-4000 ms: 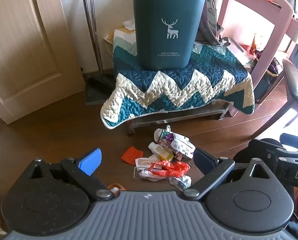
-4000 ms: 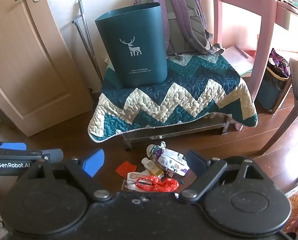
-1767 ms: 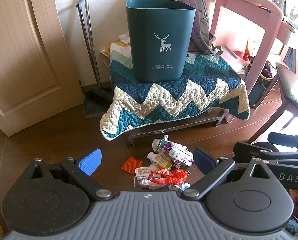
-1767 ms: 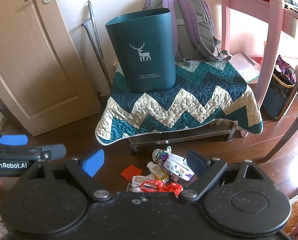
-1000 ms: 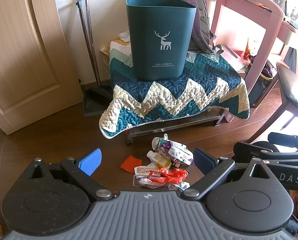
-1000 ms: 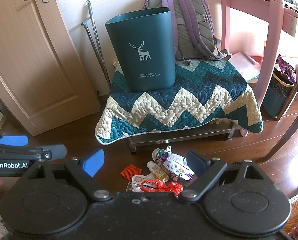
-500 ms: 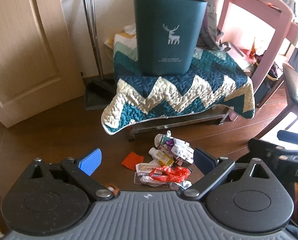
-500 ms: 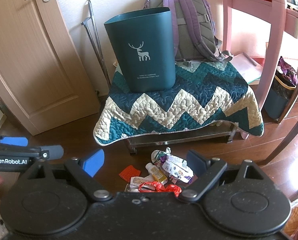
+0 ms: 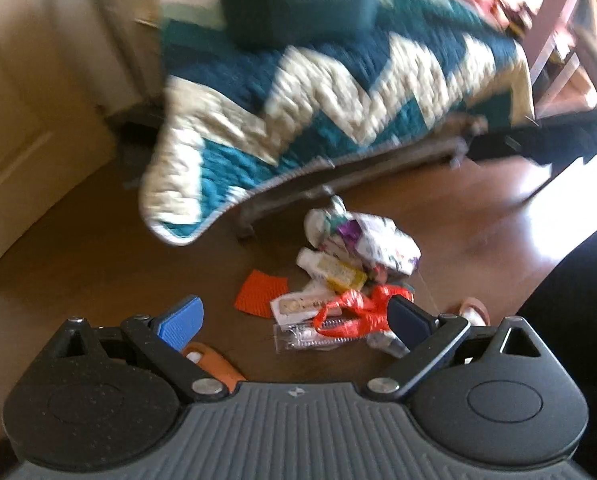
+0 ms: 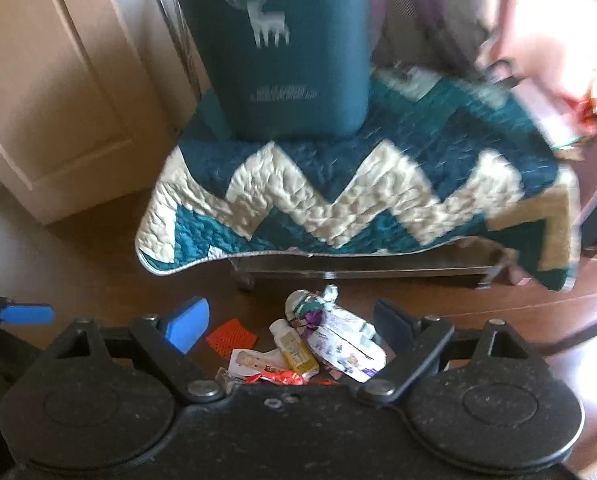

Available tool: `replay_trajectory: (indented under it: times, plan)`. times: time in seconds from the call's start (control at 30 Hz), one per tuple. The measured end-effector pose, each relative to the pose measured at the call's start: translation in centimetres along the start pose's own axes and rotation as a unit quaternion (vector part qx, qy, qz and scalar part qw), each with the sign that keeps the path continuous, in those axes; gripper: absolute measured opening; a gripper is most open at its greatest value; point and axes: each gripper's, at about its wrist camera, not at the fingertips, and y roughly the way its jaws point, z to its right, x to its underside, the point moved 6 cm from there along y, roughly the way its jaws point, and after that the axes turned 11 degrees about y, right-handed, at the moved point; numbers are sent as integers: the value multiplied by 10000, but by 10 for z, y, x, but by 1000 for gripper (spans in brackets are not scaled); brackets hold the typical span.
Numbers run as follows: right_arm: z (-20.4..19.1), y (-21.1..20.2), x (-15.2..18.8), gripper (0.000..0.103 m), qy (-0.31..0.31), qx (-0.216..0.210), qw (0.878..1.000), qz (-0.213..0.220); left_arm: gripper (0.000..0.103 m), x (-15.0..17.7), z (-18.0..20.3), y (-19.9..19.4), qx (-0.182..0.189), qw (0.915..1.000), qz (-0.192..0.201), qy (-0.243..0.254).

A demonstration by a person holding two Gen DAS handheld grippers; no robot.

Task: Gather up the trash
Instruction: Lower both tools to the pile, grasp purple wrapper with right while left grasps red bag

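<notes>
A heap of trash lies on the dark wooden floor in front of a low bench: a crumpled white printed wrapper (image 9: 382, 240) (image 10: 348, 350), a small yellow-labelled bottle (image 9: 330, 270) (image 10: 294, 346), a red plastic wrapper (image 9: 358, 308), a clear packet (image 9: 310, 334) and an orange mesh piece (image 9: 262, 294) (image 10: 230, 336). A teal bin with a white deer (image 10: 286, 48) stands on the quilted bench. My left gripper (image 9: 294, 320) hangs open just above the heap's near side. My right gripper (image 10: 290, 326) is open too, above the heap.
A teal and cream zigzag quilt (image 10: 338, 192) drapes the bench. A beige door (image 10: 38, 100) is at the left, a pink desk frame (image 9: 558, 28) at the right. An orange object (image 9: 214, 362) lies on the floor beneath the left gripper. Both views are motion-blurred.
Both grippers have dropped lower and moved in toward the trash heap, which now looms larger. Both stay open and nothing has been picked up.
</notes>
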Motion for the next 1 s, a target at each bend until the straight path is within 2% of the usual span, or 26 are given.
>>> replay_trajectory:
  times: [0.1, 0.17, 0.23, 0.3, 0.37, 0.47, 0.57, 0.67, 0.8, 0.9, 1.0]
  plan:
    - [8, 53, -8, 89, -91, 47, 9989, -464, 99, -7, 13, 45, 336, 9965, -218, 734]
    - [13, 85, -12, 88, -184, 166, 9977, -636, 99, -10, 25, 75, 494, 9896, -332, 1307]
    - [19, 118, -13, 88, -267, 104, 9960, -846, 99, -10, 38, 104, 632, 9809, -423, 1791]
    - [24, 148, -10, 88, -418, 234, 9943, -957, 99, -6, 52, 132, 690, 9702, -465, 2277]
    - [26, 174, -2, 89, -553, 144, 9909, -1219, 99, 3, 67, 154, 786, 9548, -451, 2831]
    - [26, 207, 16, 89, -1235, 225, 9831, -1331, 99, 16, 80, 187, 812, 9340, -536, 3437]
    - [33, 235, 36, 88, -1649, 294, 9750, -1463, 99, 29, 87, 214, 809, 9229, -590, 3717]
    - [35, 255, 51, 88, -1955, 122, 9667, -1646, 99, 41, 98, 234, 904, 9138, -557, 3920]
    - [41, 279, 64, 88, -2249, 95, 9571, -1826, 99, 50, 114, 261, 914, 9057, -582, 4099]
    - [40, 295, 71, 88, -2394, 88, 9538, -1816, 99, 54, 129, 279, 988, 8994, -604, 4215]
    - [38, 303, 77, 87, -2535, 99, 9514, -1743, 98, 54, 142, 289, 994, 8970, -562, 4269]
